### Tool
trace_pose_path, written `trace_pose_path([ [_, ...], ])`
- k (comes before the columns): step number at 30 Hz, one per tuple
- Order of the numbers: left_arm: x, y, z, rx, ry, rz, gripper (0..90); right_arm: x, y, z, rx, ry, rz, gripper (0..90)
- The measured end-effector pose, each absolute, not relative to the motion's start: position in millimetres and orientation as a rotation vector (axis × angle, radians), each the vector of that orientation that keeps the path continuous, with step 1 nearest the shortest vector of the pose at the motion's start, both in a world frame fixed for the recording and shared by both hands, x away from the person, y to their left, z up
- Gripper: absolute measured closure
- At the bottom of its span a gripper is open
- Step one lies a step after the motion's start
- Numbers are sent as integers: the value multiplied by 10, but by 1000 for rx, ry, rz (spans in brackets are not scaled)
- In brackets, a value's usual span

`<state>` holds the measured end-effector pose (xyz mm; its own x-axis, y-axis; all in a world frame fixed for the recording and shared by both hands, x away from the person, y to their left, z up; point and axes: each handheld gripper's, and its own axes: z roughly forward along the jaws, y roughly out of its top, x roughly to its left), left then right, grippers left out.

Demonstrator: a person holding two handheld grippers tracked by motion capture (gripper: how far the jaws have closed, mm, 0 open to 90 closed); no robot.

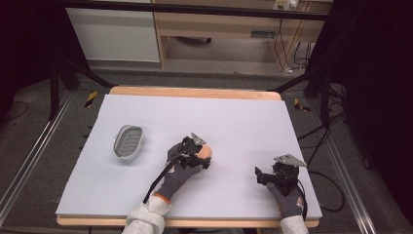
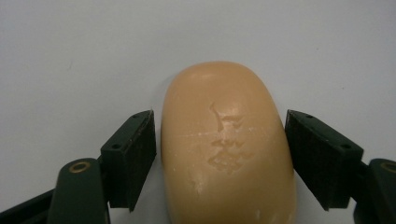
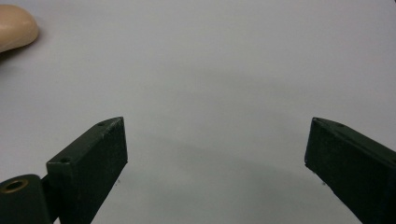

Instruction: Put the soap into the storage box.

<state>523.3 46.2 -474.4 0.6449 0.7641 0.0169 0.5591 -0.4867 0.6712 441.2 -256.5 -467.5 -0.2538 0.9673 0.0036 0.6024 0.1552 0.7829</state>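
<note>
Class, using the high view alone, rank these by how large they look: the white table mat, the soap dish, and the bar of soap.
1. white table mat, by far the largest.
2. soap dish.
3. bar of soap, smallest as seen, though the left gripper and hand cover part of it, so its full size is unsure.

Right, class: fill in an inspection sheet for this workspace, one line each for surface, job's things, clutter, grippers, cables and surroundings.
Surface: pale sheet over a wooden table; no marks seen.
Job's things: tan soap bar flat on the sheet, stamped face up; grey soap dish apart from it to the left, with no soap in it.
Clutter: nothing seen.
Grippers: left gripper open, one jaw either side of the soap bar, narrow gaps showing; right gripper open over bare sheet.
Cables: black cable trails from the left gripper along the forearm; more cables on the floor at right.
Surroundings: dark frame legs, grey floor, wooden furniture behind.
</note>
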Motion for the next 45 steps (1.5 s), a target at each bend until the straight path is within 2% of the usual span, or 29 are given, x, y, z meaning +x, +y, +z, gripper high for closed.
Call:
trace_pose_path([
  [22, 5215, 443, -4749, 2225, 1050, 420, 306, 4414, -2563, -4675, 1491, 1927, 931, 60],
  [27, 5212, 462, -4724, 2208, 1049, 385, 308, 4414, -2567, -4674, 1489, 1927, 931, 61],
  [45, 5034, 687, -4385, 2166, 993, 405, 312, 4412, -2559, -4667, 1490, 1922, 931, 60],
])
